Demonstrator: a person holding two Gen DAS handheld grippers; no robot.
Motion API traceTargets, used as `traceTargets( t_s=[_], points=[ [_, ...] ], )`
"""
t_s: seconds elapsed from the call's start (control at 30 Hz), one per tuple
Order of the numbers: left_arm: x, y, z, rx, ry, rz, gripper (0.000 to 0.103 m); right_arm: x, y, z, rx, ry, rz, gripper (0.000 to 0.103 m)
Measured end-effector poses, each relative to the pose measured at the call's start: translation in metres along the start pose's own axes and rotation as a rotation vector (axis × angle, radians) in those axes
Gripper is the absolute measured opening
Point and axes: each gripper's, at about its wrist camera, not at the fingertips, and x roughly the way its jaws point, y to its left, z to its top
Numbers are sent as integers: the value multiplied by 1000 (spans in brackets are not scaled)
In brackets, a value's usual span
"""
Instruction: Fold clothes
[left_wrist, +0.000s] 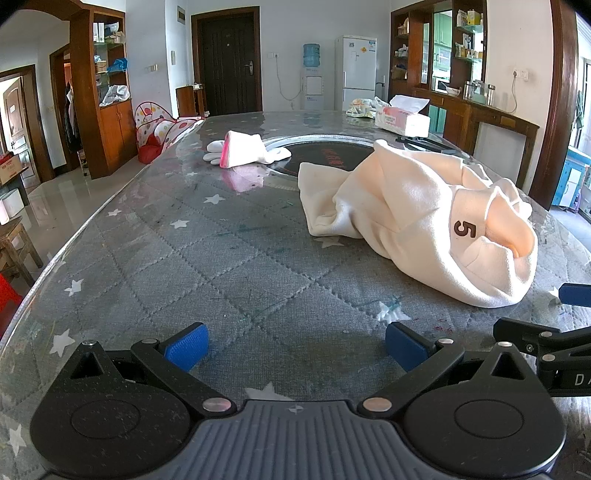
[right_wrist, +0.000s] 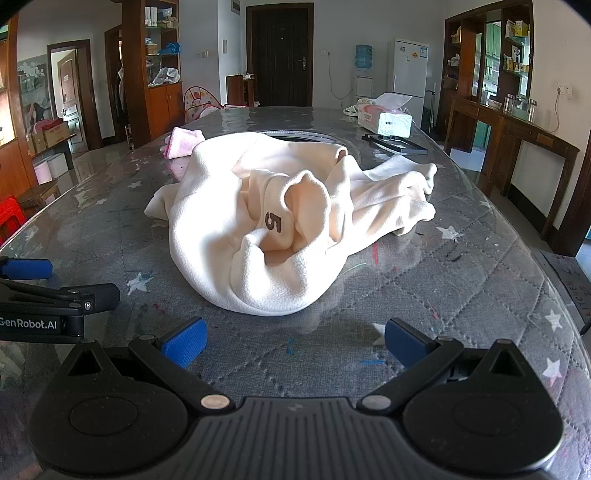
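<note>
A cream garment (left_wrist: 424, 218) with a brown "5" on it lies crumpled in a heap on the grey quilted table (left_wrist: 221, 266). In the right wrist view the same garment (right_wrist: 266, 221) sits straight ahead, one part trailing off to the right. My left gripper (left_wrist: 295, 347) is open with nothing between its blue pads, low over the table, left of and nearer than the heap. My right gripper (right_wrist: 293, 343) is also open and holds nothing, just short of the garment's near edge. Each gripper shows at the edge of the other's view.
A folded white and pink cloth (left_wrist: 240, 149) lies farther back on the left. A tissue box (left_wrist: 402, 118) and a dark flat frame (right_wrist: 393, 144) sit at the far right. A round dark inset (left_wrist: 325, 155) marks the table's middle. Table edges curve off on both sides.
</note>
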Motion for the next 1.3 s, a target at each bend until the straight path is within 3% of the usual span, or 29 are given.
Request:
traceTargets(
  t_s=[0.2, 0.57, 1.3],
  points=[
    [0, -1, 3, -19, 23, 16, 103, -2, -1, -1, -6, 3, 14, 103],
    [-12, -7, 2, -74, 53, 44, 103, -19, -9, -5, 103, 18, 7, 103],
    [-55, -29, 15, -45, 12, 51, 103, -42, -5, -10, 120, 9, -31, 103]
  ],
)
